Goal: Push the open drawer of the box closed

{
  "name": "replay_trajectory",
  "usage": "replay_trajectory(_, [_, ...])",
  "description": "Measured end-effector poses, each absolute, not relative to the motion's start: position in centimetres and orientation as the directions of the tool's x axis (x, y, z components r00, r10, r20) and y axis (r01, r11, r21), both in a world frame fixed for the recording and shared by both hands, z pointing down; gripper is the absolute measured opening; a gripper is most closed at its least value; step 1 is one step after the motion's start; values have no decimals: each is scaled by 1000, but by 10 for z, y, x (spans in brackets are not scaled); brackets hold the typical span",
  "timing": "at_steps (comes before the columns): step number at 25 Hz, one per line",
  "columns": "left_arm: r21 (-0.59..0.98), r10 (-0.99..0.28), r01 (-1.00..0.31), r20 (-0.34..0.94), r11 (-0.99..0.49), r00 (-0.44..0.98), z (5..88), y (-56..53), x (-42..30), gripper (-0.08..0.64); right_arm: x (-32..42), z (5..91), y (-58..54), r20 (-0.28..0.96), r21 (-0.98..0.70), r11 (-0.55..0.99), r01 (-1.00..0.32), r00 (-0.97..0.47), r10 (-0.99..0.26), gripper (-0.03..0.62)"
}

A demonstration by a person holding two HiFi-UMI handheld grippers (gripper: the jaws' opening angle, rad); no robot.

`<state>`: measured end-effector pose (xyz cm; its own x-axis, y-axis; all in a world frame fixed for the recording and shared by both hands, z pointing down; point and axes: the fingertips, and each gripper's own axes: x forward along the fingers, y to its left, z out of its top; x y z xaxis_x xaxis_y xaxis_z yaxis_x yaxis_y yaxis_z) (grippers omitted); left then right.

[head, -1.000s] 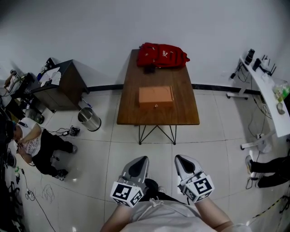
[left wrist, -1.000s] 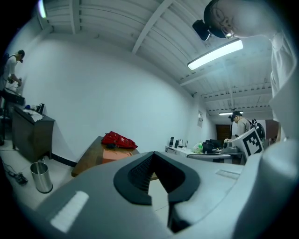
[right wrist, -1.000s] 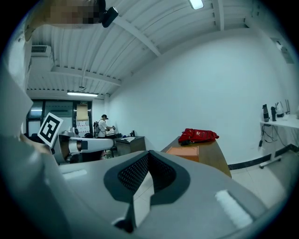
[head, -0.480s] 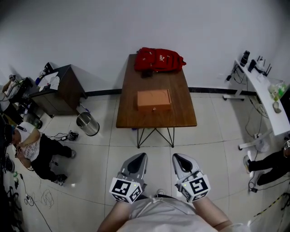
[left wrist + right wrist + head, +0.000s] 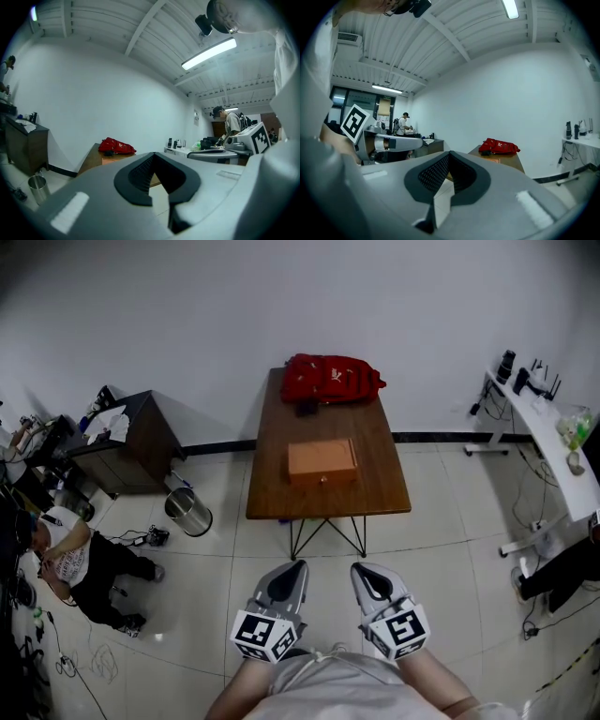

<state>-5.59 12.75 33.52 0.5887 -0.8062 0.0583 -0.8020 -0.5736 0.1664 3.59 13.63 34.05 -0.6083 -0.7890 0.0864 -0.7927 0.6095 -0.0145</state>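
An orange box (image 5: 322,459) lies in the middle of a brown wooden table (image 5: 380,493), its drawer front and small knob (image 5: 322,480) facing me. How far out the drawer stands is too small to tell. Both grippers hang close to my body, far short of the table and above the tiled floor. My left gripper (image 5: 291,569) and right gripper (image 5: 362,571) are shut with nothing in them. Past the left gripper (image 5: 153,154) in its own view, the box (image 5: 115,159) shows small on the table. The right gripper (image 5: 450,153) view shows the box (image 5: 495,160) ahead too.
A red backpack (image 5: 331,379) lies at the table's far end against the wall. Left of the table stand a dark cabinet (image 5: 131,427) and a metal bin (image 5: 187,511), and a person (image 5: 75,559) sits on the floor. A white desk (image 5: 548,442) runs along the right.
The table and box have slid a little lower in the head view. Both grippers stay shut, low before my body, and now sit slightly closer together.
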Motion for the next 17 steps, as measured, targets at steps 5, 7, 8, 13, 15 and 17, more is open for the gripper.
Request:
replay_trajectory(5, [167, -810, -807, 70, -566, 582, 347, 127, -58, 6, 45, 350, 136, 135, -42, 588, -808, -588, -798, 3])
replay_trajectory(7, [177, -813, -809, 68, -560, 578, 350, 125, -60, 6, 48, 351, 135, 150, -34, 592, -805, -589, -794, 3])
replay_trajectory(8, [182, -813, -809, 69, -559, 578, 351, 124, -60, 6, 50, 352, 134, 147, -30, 591, -806, -589, -795, 3])
replay_trajectory(13, [169, -800, -799, 79, -578, 595, 354, 127, -55, 6, 59, 352, 132, 123, -20, 589, -808, -587, -800, 3])
replay_trajectory(15, [156, -793, -794, 80, -588, 604, 353, 131, -53, 6, 62, 349, 134, 120, -4, 588, -809, -585, -802, 3])
replay_trajectory(17, [146, -787, -788, 79, -598, 612, 352, 134, -49, 6, 65, 347, 135, 115, 18, 590, -807, -585, -803, 3])
